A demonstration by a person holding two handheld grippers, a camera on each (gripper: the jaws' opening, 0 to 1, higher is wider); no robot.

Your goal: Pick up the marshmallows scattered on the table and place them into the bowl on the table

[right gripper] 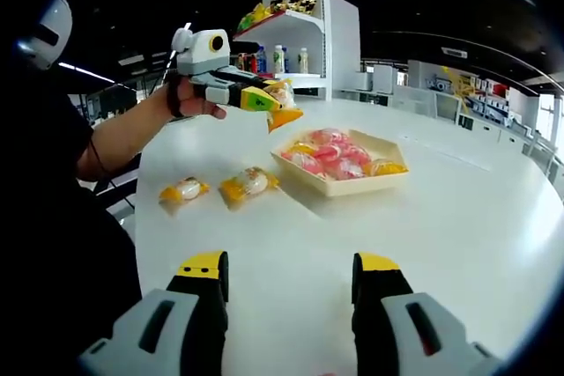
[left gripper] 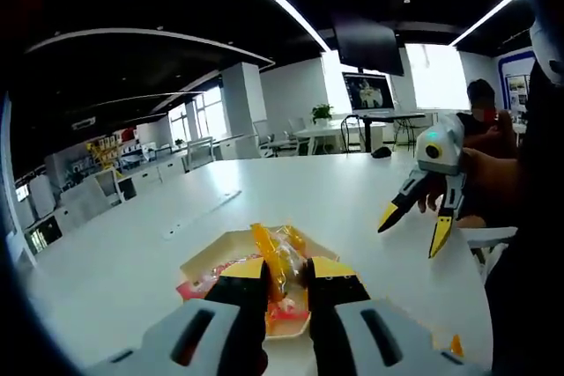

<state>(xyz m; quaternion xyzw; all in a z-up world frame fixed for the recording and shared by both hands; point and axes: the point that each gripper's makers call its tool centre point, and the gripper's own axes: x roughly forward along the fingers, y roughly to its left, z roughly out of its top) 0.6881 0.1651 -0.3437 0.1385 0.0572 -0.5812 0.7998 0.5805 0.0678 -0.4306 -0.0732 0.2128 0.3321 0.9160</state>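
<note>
My left gripper (right gripper: 280,103) hangs above the bowl (right gripper: 342,184), jaws pinching a wrapped marshmallow (right gripper: 284,105); right gripper (left gripper: 414,226) — jaws spread, empty — hovers over the table (right gripper: 458,226).

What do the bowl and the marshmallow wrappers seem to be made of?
The bowl looks like matte beige paperboard or moulded fibre: flat angled walls, no shine, though thin plastic is possible. The marshmallow packs on the table look wrapped in clear glossy plastic film with yellow-orange ends that crinkle and glint. The pack held in the left gripper shows the same shiny film.
</note>
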